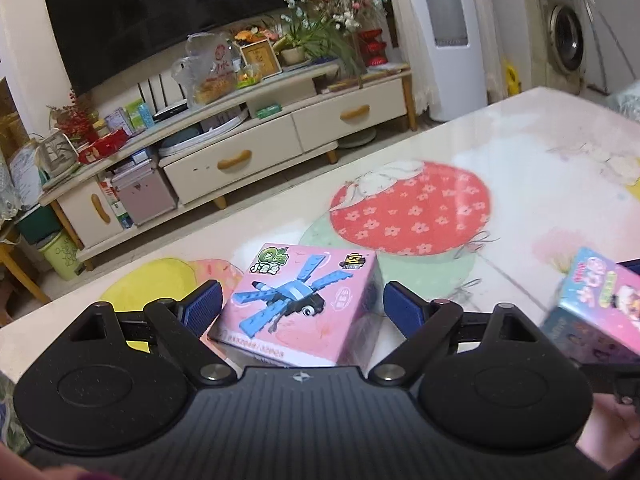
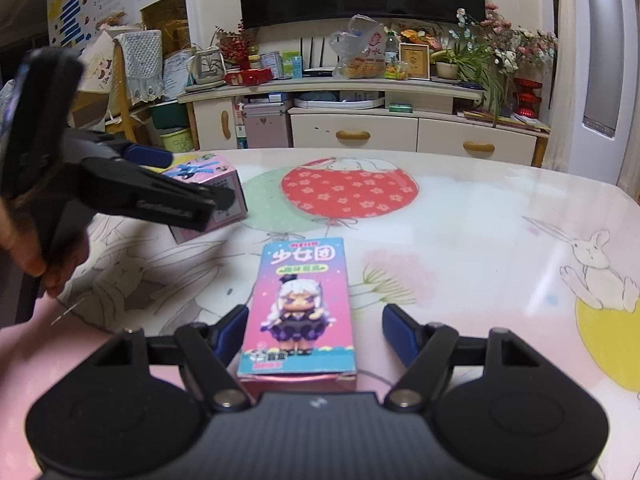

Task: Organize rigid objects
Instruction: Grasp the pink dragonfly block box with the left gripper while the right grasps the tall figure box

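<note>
A pink cube box with a blue brick dragonfly [image 1: 300, 308] sits on the table between the open fingers of my left gripper [image 1: 302, 308]; neither pad clearly touches it. The same box shows in the right wrist view [image 2: 224, 192], partly behind the left gripper [image 2: 180, 184]. A tall pink-and-blue doll box [image 2: 298, 312] lies flat between the open fingers of my right gripper [image 2: 316, 332], with gaps on both sides. That doll box also shows blurred at the right edge of the left wrist view [image 1: 596, 308].
The table [image 2: 480, 240] has a glossy cover printed with rabbits and a red balloon. Beyond its far edge stand a TV cabinet [image 2: 360, 128] with drawers and clutter, a black TV [image 1: 160, 16] and potted flowers [image 2: 480, 60].
</note>
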The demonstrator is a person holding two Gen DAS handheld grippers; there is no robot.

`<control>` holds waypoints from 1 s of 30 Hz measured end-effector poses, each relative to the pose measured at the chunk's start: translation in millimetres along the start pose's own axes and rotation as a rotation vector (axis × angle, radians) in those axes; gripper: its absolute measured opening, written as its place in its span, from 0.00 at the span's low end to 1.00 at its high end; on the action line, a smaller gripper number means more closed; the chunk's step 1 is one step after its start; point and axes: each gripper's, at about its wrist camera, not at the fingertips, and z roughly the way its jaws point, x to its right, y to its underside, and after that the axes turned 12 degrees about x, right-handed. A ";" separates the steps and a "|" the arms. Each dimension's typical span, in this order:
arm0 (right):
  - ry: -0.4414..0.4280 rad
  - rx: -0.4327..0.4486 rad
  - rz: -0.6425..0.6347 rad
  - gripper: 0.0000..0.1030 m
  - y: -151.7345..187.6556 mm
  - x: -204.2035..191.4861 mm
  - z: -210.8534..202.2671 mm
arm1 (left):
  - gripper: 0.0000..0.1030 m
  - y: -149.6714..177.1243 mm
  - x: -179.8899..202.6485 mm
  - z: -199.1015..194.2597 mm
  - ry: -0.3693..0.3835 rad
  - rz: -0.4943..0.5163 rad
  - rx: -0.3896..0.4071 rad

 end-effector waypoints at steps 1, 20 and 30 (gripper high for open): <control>0.001 0.000 -0.006 0.73 0.2 -0.5 0.2 | 1.00 0.5 0.3 4.8 -0.006 -0.001 -0.017; 0.022 0.016 -0.036 0.45 -1.6 4.5 1.6 | 1.00 13.0 30.2 2.3 -0.169 0.026 -0.017; 0.040 0.018 -0.035 0.45 0.8 4.3 -3.7 | 0.99 24.6 26.5 -39.8 -0.260 -0.088 -0.050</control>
